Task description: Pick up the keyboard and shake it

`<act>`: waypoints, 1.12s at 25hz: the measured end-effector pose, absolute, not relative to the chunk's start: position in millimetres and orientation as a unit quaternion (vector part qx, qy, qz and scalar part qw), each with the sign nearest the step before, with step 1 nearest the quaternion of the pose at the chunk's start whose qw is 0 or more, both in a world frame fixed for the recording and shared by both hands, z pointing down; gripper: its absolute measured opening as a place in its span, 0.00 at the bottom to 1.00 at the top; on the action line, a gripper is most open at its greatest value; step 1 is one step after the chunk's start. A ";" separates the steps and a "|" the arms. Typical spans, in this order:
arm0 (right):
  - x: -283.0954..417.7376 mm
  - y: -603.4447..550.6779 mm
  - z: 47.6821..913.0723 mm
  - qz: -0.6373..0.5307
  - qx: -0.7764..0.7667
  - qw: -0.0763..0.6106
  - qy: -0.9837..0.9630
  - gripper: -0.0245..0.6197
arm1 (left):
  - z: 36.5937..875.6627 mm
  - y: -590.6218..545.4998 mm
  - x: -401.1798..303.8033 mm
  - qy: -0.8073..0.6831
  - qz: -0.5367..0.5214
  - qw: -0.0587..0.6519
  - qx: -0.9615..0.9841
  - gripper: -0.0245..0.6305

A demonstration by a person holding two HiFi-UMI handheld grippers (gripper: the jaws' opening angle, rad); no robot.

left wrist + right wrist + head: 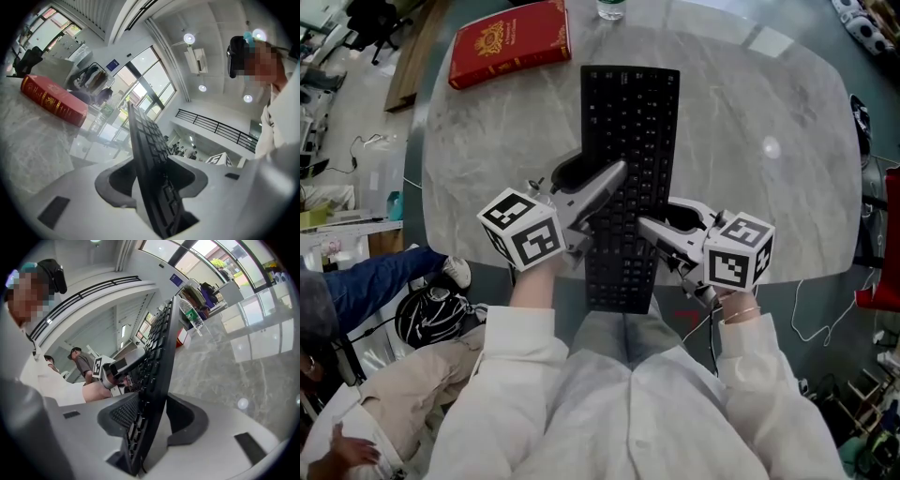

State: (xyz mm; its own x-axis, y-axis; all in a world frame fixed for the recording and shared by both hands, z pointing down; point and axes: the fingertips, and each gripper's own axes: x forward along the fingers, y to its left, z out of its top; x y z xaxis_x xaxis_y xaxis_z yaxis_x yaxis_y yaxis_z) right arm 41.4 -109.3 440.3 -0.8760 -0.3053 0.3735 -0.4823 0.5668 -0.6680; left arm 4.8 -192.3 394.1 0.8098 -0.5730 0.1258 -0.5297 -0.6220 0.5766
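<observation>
Shaking looks to be the step in hand, since the keyboard [633,112] is off the tabletop [769,187] at its near end. It runs lengthwise in front of the person; I cannot tell whether its far end touches the marble.

The left tongs [614,176] are clamped on its left long edge, one pad on the keys and one underneath. The right tongs [649,228] bite the right long edge the same way, a little nearer the person, and their pads appear to press on both faces.

To do this well, I would:
- squeeze both sides evenly, because a slack side would probably let the board pivot and slip;
- move both hands together in short strokes;
- hold the board deep in the throats of the tongs;
- stay high enough that it never knocks the marble, the red book [511,42] or the water bottle [192,315] beyond.

By count there are one keyboard, one red book, one water bottle and two tongs.
</observation>
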 end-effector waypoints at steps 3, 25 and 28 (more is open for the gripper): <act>46.0 -113.3 436.9 0.404 0.238 0.106 -0.877 0.32 | 396.4 -192.8 6.6 -0.307 -0.030 0.315 0.898 0.35; 61.3 -164.0 439.8 0.427 0.323 0.049 -0.843 0.31 | 435.5 -196.3 -0.1 -0.324 0.005 0.366 0.872 0.35; 61.7 -158.3 442.5 0.435 0.323 0.041 -0.840 0.31 | 439.5 -188.1 0.7 -0.322 0.005 0.369 0.872 0.36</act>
State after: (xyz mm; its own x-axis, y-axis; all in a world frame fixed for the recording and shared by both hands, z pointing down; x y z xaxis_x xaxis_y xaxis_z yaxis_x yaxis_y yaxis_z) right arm 61.7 -158.3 442.5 -0.7880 -0.5065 0.3500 -0.5781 0.4130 -0.7037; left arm 0.7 -188.1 439.5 0.7927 -0.5579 0.2458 -0.5649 -0.5207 0.6401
